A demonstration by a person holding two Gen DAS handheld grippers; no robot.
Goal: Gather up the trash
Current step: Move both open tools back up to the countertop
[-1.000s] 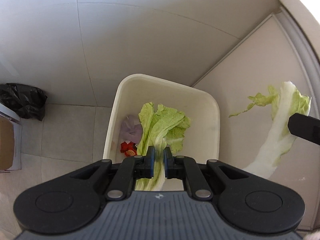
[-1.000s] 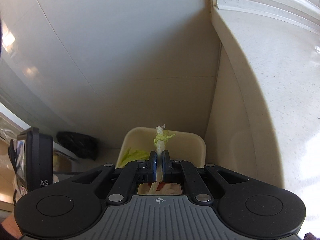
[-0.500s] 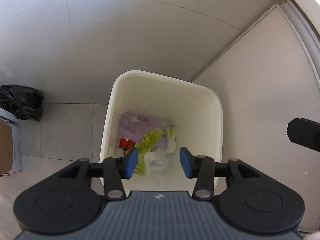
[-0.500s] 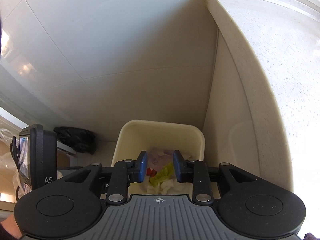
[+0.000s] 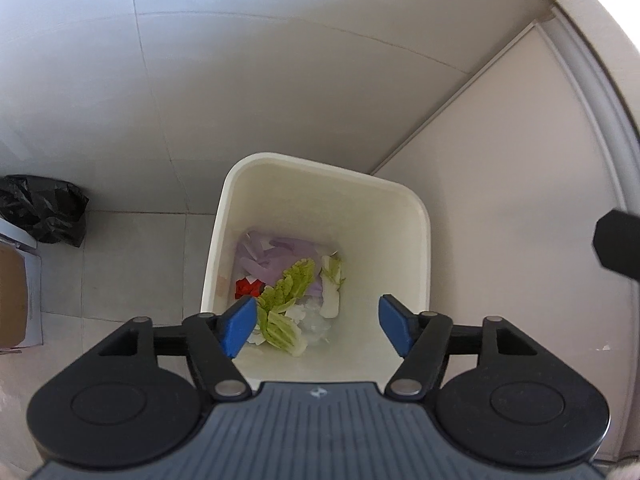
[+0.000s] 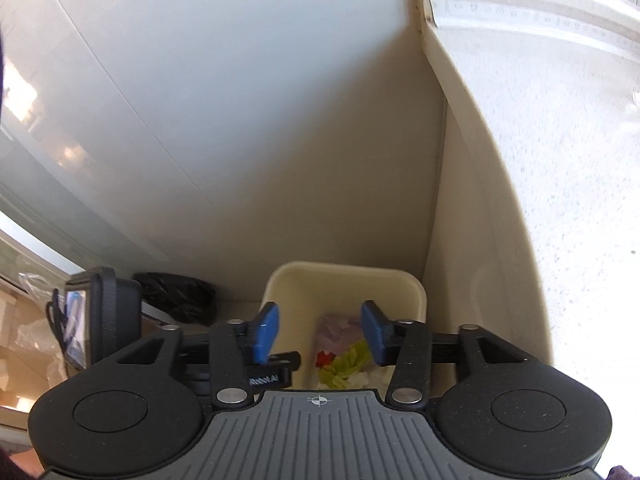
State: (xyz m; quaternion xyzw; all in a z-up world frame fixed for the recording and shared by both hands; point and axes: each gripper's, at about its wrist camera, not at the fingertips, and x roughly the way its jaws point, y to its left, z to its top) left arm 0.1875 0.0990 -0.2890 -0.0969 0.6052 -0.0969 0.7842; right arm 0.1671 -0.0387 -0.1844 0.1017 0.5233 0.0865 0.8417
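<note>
Green cabbage leaves (image 5: 286,292) down in cream bin (image 5: 420,216), below both opening, empty claws (image 5: 318,326) (image 6: 320,334).

In the left wrist view, the near wall of the bin (image 5: 416,216) is hidden behind the tongs' body, as is part of the cabbage leaf (image 5: 282,322). The black object (image 5: 618,242) at the right edge is cut off and cannot be identified. The cardboard box (image 5: 12,300) is cropped at the left edge. In the right wrist view, the bin contents (image 6: 344,356) are too small to distinguish, and the device with a screen (image 6: 100,316) shows illegible detail.
</note>
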